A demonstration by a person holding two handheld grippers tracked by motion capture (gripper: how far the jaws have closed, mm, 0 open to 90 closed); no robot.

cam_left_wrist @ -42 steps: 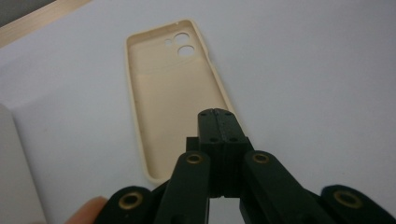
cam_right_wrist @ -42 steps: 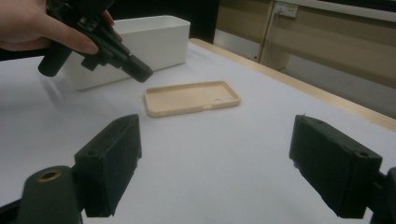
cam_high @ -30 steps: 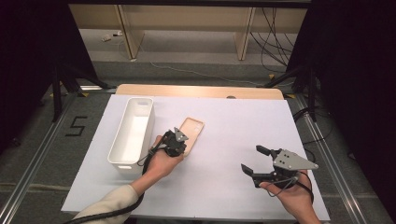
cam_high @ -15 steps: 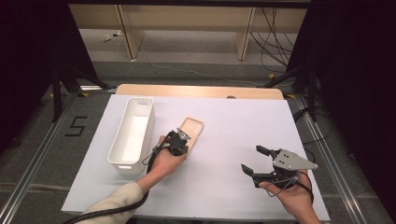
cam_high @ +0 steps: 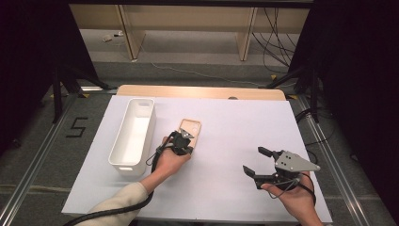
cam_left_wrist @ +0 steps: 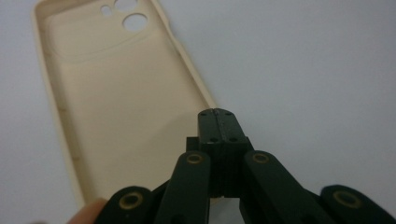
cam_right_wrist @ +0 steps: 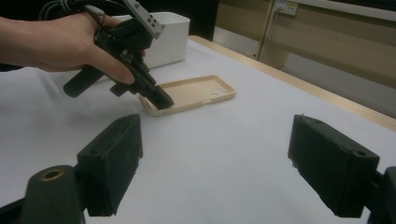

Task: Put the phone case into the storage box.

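A beige phone case (cam_high: pixel 193 127) lies open side up in the middle of the white table. My left gripper (cam_high: pixel 185 138) is shut, with nothing between its jaws. Its tip rests at the near end of the case, by the rim (cam_left_wrist: pixel 187 56). In the left gripper view the closed tips (cam_left_wrist: pixel 217 114) sit over the case's (cam_left_wrist: pixel 121 93) right edge. My right gripper (cam_high: pixel 252 159) is held open above the table's near right part, empty. Beyond its jaws (cam_right_wrist: pixel 229 154), the right gripper view shows the case (cam_right_wrist: pixel 196 91) and the left gripper (cam_right_wrist: pixel 164 102).
A long white bin (cam_high: pixel 123 167) stands left of the case, lengthwise to the far edge, and nothing shows inside it. A wooden strip (cam_high: pixel 202 92) runs along the table's far side. Black cables trail from both grippers.
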